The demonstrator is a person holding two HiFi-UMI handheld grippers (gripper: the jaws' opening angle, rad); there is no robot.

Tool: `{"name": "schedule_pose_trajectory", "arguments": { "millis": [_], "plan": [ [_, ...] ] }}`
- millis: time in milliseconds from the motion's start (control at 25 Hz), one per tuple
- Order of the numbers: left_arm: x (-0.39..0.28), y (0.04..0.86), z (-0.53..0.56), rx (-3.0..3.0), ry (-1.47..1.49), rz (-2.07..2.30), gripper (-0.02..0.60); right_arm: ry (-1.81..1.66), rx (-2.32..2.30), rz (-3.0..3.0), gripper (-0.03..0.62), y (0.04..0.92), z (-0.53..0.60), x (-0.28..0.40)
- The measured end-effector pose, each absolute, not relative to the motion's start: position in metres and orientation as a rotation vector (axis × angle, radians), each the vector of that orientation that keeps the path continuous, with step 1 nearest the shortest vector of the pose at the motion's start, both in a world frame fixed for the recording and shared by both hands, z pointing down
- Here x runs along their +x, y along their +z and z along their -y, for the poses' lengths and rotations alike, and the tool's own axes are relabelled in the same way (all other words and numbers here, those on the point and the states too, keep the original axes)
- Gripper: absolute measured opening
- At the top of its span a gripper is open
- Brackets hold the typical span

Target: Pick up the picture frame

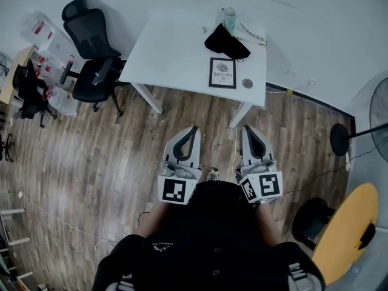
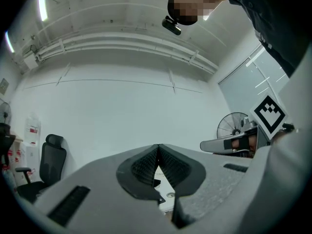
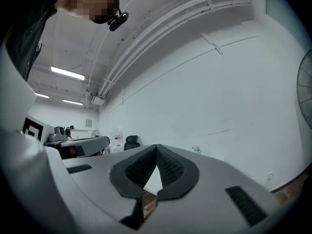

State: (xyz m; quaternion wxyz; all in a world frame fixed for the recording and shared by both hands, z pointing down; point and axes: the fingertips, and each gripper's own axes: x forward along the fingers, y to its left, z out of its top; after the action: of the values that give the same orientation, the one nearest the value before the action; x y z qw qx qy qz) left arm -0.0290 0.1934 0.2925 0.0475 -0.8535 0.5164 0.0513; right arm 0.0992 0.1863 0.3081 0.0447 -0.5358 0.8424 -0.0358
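Person: dark shirt (image 1: 206,247) fills the bottom of the head view; stands on a wooden floor (image 1: 91,162); both arms reach forward, a gripper in each hand
Left gripper (image 1: 194,128): jaws fully closed, ribbed pads meeting at the tips; nothing between them; held over the floor, short of the table, pointing towards it
Right gripper (image 1: 245,128): jaws likewise closed tight on nothing; just beside the left one and roughly parallel; also over the floor, clear of the table's near edge
Picture frame (image 1: 222,73): lies flat on the white table (image 1: 176,47), close to the near edge and towards the right-hand corner; black border, pale mat, dark print in the middle; well apart from both grippers, touched by neither
Tabletop: black cloth (image 1: 226,42) bunched just behind the frame; clear bottle (image 1: 229,18) beyond the cloth, near the wall; small round object (image 1: 247,83) just right of the frame, too small to identify
Surroundings: black office chair (image 1: 91,53) at the table's left end; fan (image 1: 379,120) at the right edge; round yellow tabletop (image 1: 348,232) at lower right
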Motion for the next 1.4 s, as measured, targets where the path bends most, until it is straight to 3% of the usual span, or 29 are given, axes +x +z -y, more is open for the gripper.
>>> {"name": "schedule_pose_trajectory", "arguments": {
  "millis": [840,1400],
  "plan": [
    [0.018,0.317,-0.101,-2.665,0.117,-1.563,0.006,-0.192,-1.746,-2.497,-0.002,0.332,-0.112,0.164],
    [0.016,0.332,0.025,-2.726,0.094,-1.537,0.006,-0.262,-1.866,-2.471,-0.002,0.344,-0.002,0.177]
  ]
}}
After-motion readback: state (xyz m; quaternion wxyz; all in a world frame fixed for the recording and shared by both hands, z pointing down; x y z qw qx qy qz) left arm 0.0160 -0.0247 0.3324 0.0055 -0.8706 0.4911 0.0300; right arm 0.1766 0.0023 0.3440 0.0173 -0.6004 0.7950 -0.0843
